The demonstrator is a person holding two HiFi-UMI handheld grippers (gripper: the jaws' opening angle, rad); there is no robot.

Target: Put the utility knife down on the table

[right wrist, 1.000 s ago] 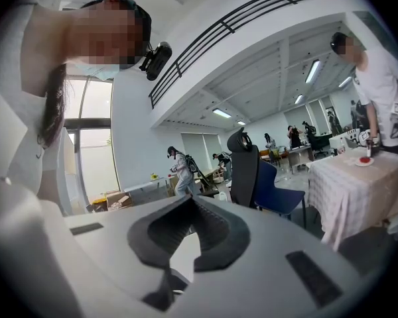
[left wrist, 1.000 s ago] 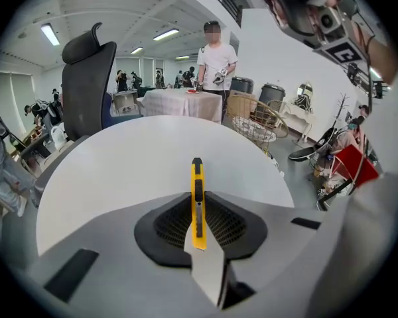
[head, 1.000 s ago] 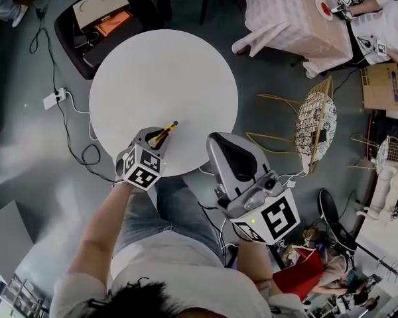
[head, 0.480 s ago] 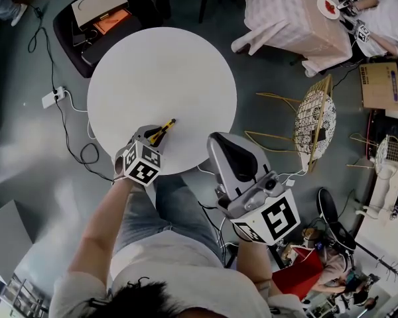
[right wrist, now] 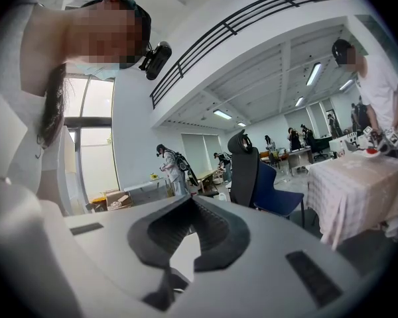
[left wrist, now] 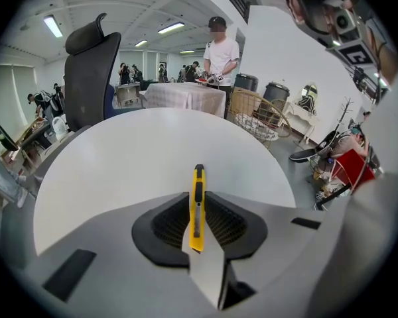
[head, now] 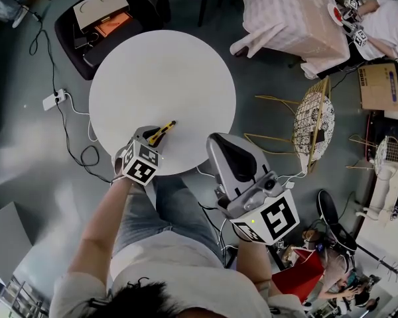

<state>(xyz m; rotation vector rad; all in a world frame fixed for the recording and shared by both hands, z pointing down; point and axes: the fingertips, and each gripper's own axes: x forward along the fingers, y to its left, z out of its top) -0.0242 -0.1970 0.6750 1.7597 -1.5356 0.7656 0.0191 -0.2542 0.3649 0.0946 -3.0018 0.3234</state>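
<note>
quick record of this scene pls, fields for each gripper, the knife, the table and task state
left gripper: shut on the yellow utility knife, over the table's near edge
right gripper: shut, nothing between its jaws, held near the table's edge
utility knife: clamped lengthwise, tip pointing out across the table
table: round, white
task state: knife not yet released

White shirt (head: 186,273), blue jeans (head: 162,207) – grey hand-held grippers (head: 156,136) (head: 219,142) (black-white marker cubes (head: 140,167) (head: 276,218))

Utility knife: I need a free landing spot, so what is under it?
Only bare white table shows under the utility knife, which the left claw grips. The claw covers the knife's rear and the table patch beneath, so nothing can be told there.
</note>
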